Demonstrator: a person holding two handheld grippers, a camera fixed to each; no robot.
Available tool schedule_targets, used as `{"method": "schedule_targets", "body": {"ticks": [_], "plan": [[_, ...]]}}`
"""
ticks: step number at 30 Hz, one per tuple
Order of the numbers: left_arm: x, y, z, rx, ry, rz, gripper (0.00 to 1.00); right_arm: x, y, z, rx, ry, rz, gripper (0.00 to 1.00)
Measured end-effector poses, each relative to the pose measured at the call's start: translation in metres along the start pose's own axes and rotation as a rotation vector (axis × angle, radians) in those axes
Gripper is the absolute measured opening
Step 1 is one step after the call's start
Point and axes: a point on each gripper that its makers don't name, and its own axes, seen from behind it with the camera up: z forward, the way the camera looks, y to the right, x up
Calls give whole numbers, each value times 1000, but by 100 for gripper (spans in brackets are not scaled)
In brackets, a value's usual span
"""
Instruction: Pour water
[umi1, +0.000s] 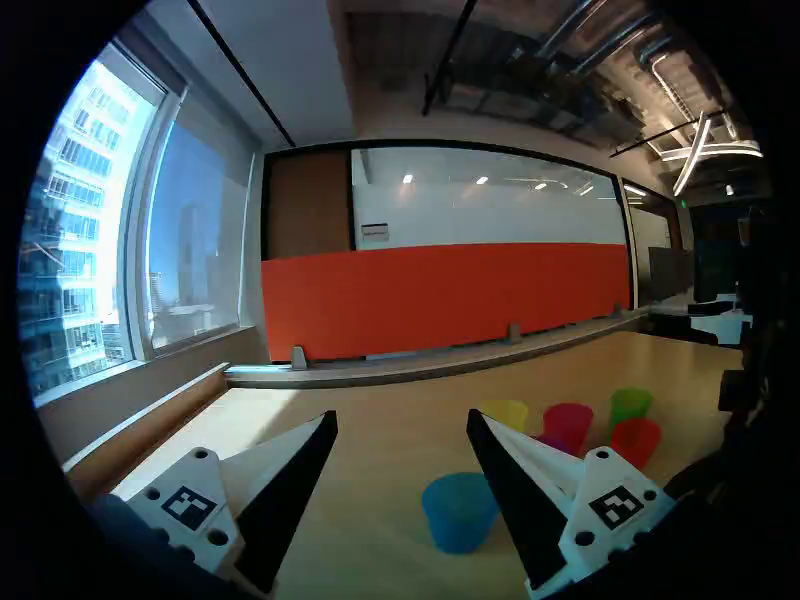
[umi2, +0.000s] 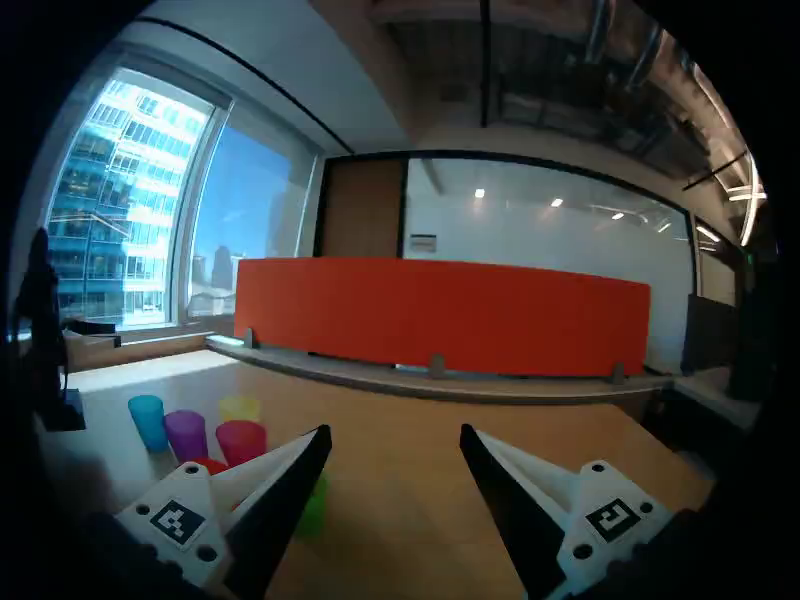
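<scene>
I am holding the left claw (umi1: 400, 415) wide open and empty over the wooden bench (umi1: 385, 480). The blue cup (umi1: 460, 512) is standing upright just ahead, between its fingers, closer to the right one. Other coloured cups (umi1: 567, 425) are clustering beyond the blue cup. The right claw (umi2: 395, 430), also wide and empty, is sitting farther off, with the blue cup to its left.
</scene>
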Motion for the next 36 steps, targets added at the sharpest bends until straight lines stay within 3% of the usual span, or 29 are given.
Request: {"method": "schedule_targets", "body": {"ticks": [5,14,20,26,36], "plan": [[1,1,-1,37,40,-11,96,7,14,-4,-57,43,38,100],[5,-4,0,105,98,19,96,16,26,-15,-113,120,66,99],[6,-2,-1,134,125,38,96,10,32,-18,-132,103,82,100],[0,-9,-3,171,119,58,96,2,36,-20,-145,64,86,100],[-17,-5,0,161,105,-1,96,0,28,-23,-146,27,36,100]]}}
